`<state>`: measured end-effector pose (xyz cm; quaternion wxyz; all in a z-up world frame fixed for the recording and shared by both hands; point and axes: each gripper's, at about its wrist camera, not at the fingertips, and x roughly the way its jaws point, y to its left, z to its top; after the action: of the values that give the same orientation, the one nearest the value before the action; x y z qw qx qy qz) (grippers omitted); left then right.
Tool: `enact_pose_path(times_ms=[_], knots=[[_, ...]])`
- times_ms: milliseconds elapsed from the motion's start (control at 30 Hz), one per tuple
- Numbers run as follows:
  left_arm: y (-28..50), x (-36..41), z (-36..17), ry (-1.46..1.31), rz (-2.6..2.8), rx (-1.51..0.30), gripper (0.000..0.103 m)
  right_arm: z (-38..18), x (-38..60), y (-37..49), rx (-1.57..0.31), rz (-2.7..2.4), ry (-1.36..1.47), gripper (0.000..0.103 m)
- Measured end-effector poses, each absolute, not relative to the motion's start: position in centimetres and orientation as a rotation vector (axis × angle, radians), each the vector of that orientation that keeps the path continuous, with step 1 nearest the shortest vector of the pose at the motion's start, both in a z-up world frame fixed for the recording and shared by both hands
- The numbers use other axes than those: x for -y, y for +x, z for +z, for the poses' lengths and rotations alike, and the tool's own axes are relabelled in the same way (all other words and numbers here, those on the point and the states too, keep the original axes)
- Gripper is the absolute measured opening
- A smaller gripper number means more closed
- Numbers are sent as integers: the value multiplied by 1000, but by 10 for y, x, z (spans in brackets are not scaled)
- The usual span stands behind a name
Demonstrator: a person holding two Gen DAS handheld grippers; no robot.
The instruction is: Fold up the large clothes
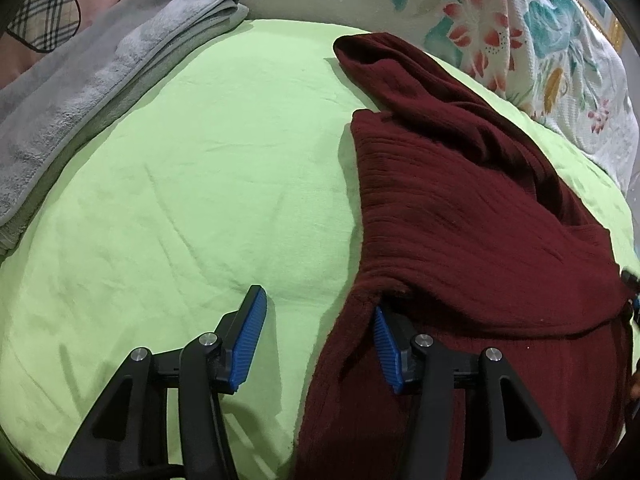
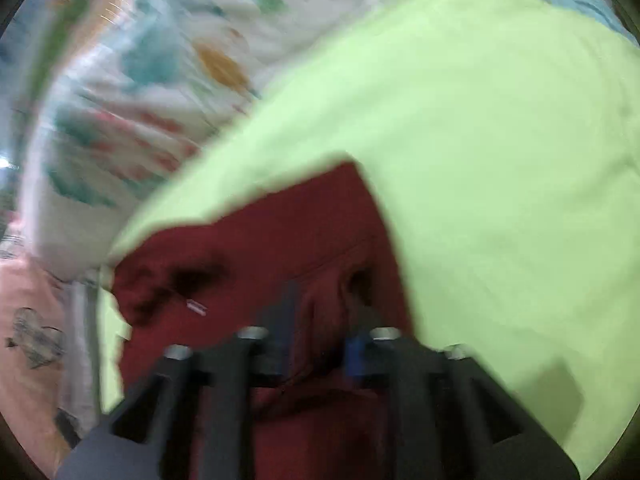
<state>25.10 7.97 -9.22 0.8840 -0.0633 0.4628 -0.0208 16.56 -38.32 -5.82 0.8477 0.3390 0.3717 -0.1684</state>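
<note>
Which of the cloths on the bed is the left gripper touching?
The maroon garment: its edge drapes over one finger of the open left gripper. The folded grey towel lies far off at the green sheet's other side, untouched.

maroon ribbed garment (image 1: 472, 216) | partly folded, layered | right side of green sheet (image 1: 192, 168)

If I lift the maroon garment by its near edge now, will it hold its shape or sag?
The maroon garment will probably sag: it already lies in soft folds and drapes over one finger of the open left gripper. Its ribbed knit looks thick, so likely fairly heavy. It may drag rather than slide on the green sheet.
</note>
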Motion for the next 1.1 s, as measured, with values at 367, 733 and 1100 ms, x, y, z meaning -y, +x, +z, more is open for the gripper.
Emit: enact_pose_path(times_ms=[367, 733, 1100], knots=[[242, -104, -92, -280, -43, -937, 53, -6, 248, 226, -767, 227, 481, 59], [236, -101, -96, -273, -45, -892, 53, -83, 82, 416, -1223, 686, 237, 59], [233, -120, -100, -406, -96, -847, 53, -111, 91, 438, -1037, 733, 739, 61]])
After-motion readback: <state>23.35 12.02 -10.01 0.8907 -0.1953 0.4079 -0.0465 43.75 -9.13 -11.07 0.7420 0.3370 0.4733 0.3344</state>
